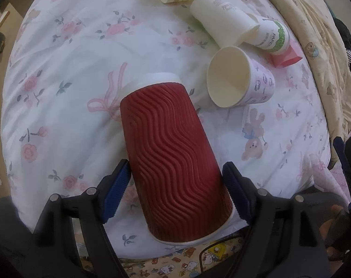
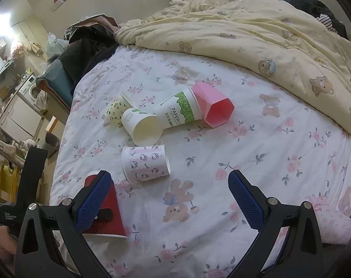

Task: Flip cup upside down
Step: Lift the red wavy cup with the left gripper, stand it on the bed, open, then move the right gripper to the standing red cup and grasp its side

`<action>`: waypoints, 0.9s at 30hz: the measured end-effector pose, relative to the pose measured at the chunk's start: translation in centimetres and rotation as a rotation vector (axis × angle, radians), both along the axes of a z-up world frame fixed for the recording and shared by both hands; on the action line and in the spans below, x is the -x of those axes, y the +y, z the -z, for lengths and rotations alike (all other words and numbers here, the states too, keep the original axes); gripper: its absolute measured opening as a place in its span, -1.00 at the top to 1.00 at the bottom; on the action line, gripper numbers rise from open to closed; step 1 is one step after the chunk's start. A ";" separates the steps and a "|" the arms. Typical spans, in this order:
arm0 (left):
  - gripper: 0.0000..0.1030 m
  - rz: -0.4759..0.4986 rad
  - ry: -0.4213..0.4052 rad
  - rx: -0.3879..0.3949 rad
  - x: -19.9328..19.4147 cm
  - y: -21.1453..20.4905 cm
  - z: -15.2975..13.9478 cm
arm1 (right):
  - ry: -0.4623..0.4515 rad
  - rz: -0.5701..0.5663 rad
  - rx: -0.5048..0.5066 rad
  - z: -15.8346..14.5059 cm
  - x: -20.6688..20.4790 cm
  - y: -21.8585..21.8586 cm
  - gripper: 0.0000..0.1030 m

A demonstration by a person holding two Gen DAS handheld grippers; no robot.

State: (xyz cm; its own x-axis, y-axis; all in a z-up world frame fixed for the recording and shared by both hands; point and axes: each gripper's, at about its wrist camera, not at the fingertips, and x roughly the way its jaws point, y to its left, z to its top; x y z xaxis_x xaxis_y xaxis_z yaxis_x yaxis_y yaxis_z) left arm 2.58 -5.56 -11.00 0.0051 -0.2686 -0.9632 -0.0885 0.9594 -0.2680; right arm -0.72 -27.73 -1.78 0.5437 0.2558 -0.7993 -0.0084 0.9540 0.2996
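A red ribbed paper cup (image 1: 173, 159) stands upside down on the floral bedsheet, rim down and white base up. My left gripper (image 1: 177, 190) has its blue pads on either side of the cup's lower half; the left pad stands slightly off the cup wall, the right pad close to it. In the right wrist view the red cup (image 2: 110, 210) shows at the lower left, partly hidden behind a blue finger. My right gripper (image 2: 168, 201) is open and empty above the sheet.
Several paper cups lie on their sides: a pink-patterned one (image 1: 242, 81) (image 2: 145, 164), a plain white one (image 1: 221, 20) (image 2: 140, 125), a green "PAPER" one (image 2: 180, 108), a leopard-print one (image 2: 114, 113), and a pink hexagonal cup (image 2: 214, 106). A yellow bear quilt (image 2: 256, 34) is bunched at the back.
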 end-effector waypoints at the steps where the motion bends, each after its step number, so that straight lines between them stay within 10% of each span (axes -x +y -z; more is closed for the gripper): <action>1: -0.53 0.001 0.000 0.003 0.0 0.0 0.0 | 0.001 0.001 0.000 0.0 0.0 -0.1 -1.00; 8: -0.93 0.033 -0.016 0.015 0.1 -0.7 -0.1 | 0.002 0.000 0.001 0.0 0.0 -0.1 -1.00; 27: -0.94 0.079 -0.256 0.027 1.6 1.4 -8.9 | 0.032 -0.024 0.038 1.0 -0.2 0.9 -1.00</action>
State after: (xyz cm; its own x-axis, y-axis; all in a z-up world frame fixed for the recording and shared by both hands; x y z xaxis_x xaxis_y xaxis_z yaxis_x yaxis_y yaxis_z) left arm 1.00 -4.19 -2.09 0.2256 -0.3034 -0.9258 0.0603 0.9528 -0.2976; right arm -0.52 -26.83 -2.77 0.5122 0.2376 -0.8253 -0.0225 0.9643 0.2637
